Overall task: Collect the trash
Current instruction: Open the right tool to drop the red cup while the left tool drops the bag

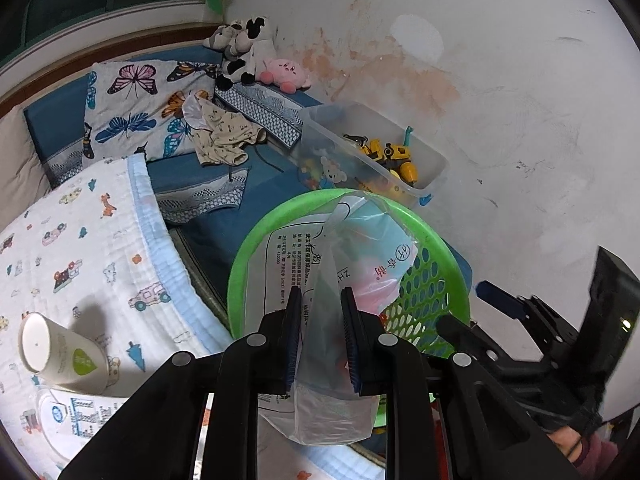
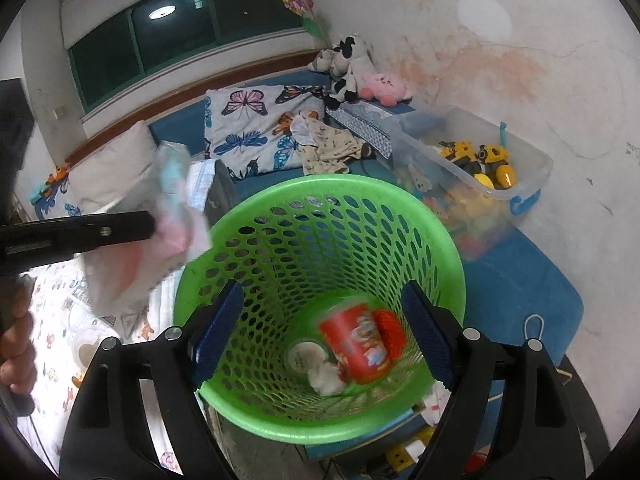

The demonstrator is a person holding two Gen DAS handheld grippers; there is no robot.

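My left gripper (image 1: 321, 296) is shut on a crumpled clear plastic wrapper (image 1: 360, 248) with printed text, held over the near rim of the green mesh basket (image 1: 240, 264). In the right wrist view that wrapper (image 2: 140, 256) hangs from the left gripper (image 2: 148, 226) just left of the basket (image 2: 320, 184). My right gripper (image 2: 322, 296) is open above the basket's mouth with nothing between its fingers. At the basket's bottom lie a red can (image 2: 360, 344), a white lid (image 2: 306, 356) and a tissue wad (image 2: 326, 378). A white paper cup (image 1: 60, 352) lies on the blanket.
A clear toy box (image 1: 432, 160) stands behind the basket against the stained wall. A butterfly pillow (image 1: 136, 108), plush toys (image 1: 244, 48) and a crumpled garment (image 1: 224, 136) lie on the blue bed. The cartoon-print blanket (image 1: 100, 248) covers the left. A hand (image 2: 16, 344) shows at the left edge.
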